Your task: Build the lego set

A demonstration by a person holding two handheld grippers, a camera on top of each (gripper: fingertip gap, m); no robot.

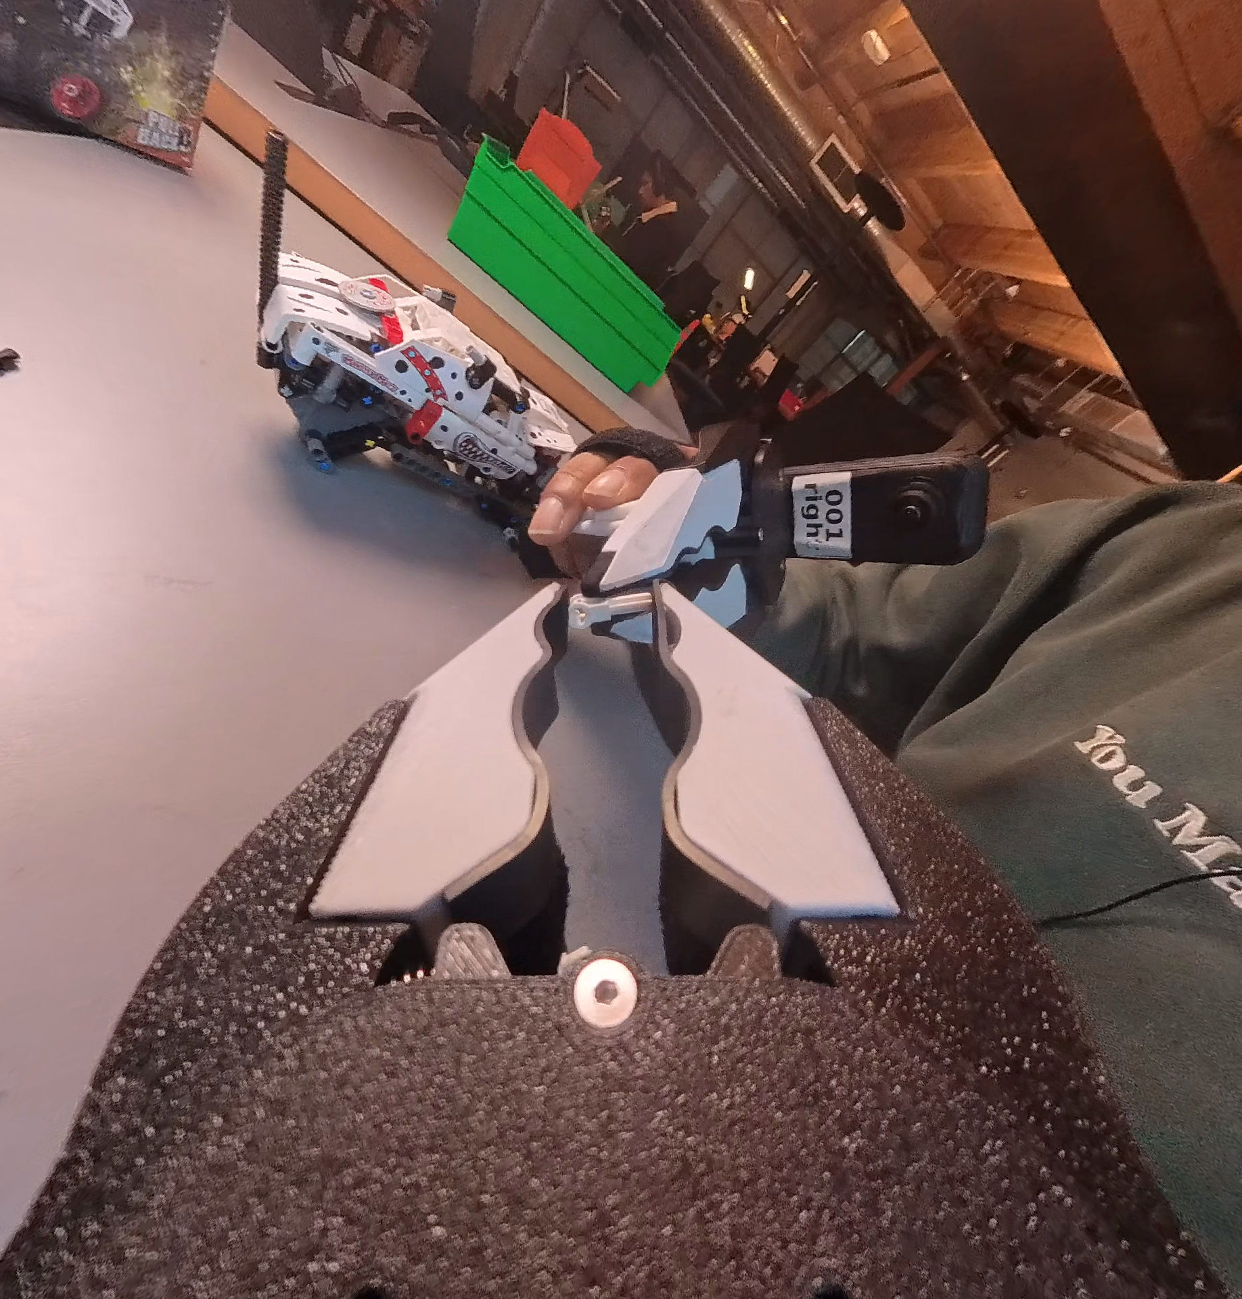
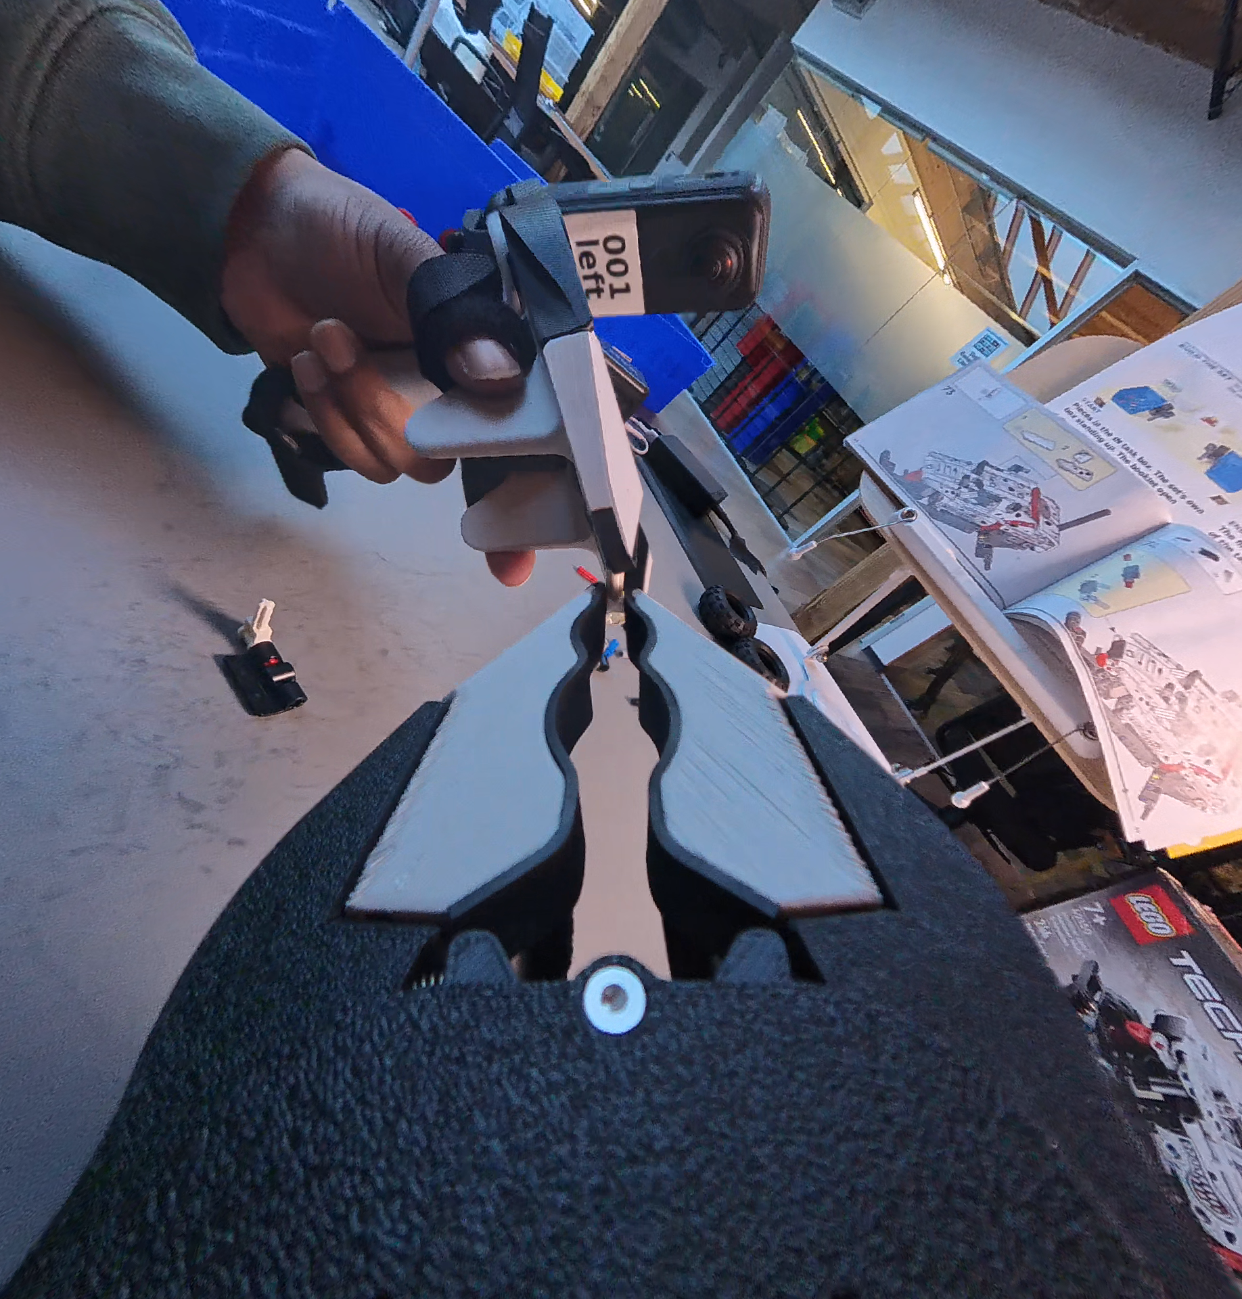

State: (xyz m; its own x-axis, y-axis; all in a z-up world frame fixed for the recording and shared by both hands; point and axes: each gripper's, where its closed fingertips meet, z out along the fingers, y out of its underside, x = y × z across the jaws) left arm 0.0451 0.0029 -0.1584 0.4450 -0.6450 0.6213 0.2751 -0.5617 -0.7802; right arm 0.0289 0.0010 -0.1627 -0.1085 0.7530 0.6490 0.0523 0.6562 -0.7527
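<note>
- Small white lego pin piece (image 1: 607, 606) pinched between the tips of left gripper (image 1: 607, 597) and right gripper (image 2: 612, 597), both narrowed onto it, above the tabletop (image 1: 112, 632).
- Left wrist view only: white lego car (image 1: 407, 393), green bins (image 1: 562, 274), contents unseen.
- Right wrist view only: open instruction booklet (image 2: 1068, 534), black lego part (image 2: 267, 678).

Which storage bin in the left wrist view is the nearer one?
The green bin; the red bin sits behind it, partly hidden by its far rim.

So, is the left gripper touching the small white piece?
Touching: the left wrist view shows the left gripper with its fingertips closed on the small white piece.
</note>
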